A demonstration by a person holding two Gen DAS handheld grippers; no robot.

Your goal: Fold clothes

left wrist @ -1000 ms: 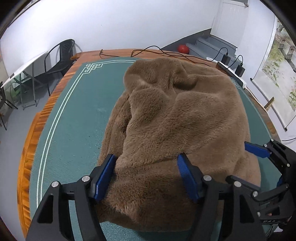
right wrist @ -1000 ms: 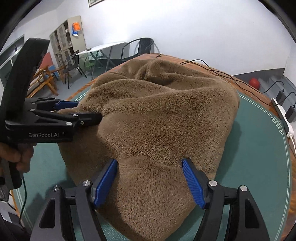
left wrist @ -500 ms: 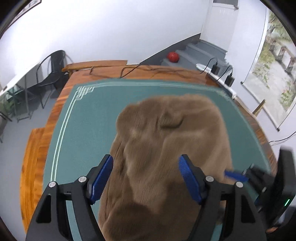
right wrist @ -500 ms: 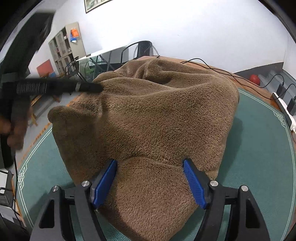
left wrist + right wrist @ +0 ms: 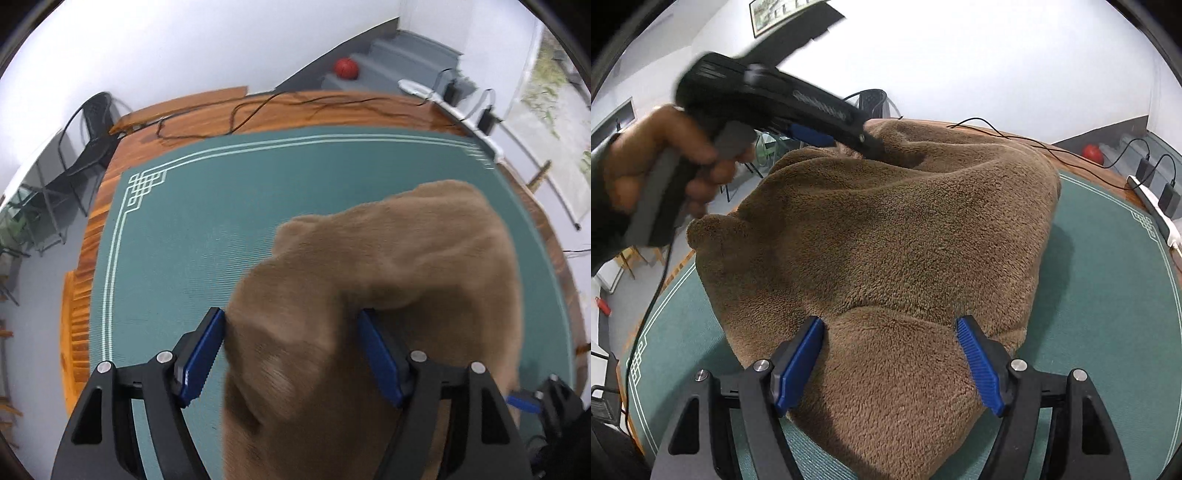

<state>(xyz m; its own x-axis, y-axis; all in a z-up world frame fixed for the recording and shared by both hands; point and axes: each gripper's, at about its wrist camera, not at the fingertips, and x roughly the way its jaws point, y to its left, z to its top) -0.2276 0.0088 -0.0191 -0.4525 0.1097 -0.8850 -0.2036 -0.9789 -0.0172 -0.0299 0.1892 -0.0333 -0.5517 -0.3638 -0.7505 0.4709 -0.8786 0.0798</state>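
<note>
Mid-fold here. Working a brown, thick plush fleece garment (image 5: 905, 229), heaped across centre frame on a green mat with white border lines (image 5: 184, 221) over a wooden worktop (image 5: 295, 107).

Clamped by the left claw (image 5: 291, 321) on a fat bunch of that fleece, blue pads set wide and pressed into the pile on both sides. Seen from the right wrist at upper left, carried by a hand (image 5: 661, 158), tip buried in the cloth and tenting it up off the mat. Probably a firm hold, though hard to confirm through the motion blur in the left view.

Pinched likewise by the right claw (image 5: 890, 325) at lower centre, wide-set pads closed on a hump of the near hem, low against the mat.

To do this step well:
- Keep the right claw planted as the anchor, to stop the near edge sliding.
- Carry the lifted bunch high enough to clear the heap, then across toward the opposite edge, without dragging the pile over itself.
- Keep both grips tight; thick and springy by the look of it, likely to slip out of wide pads.
- Lay down edge to edge and release only once flat on the mat.
- Avoid hauling far toward the top of the frame, near the black cables (image 5: 236, 110) on the bare wood.
- Expect bulk, so smooth after landing.
</note>
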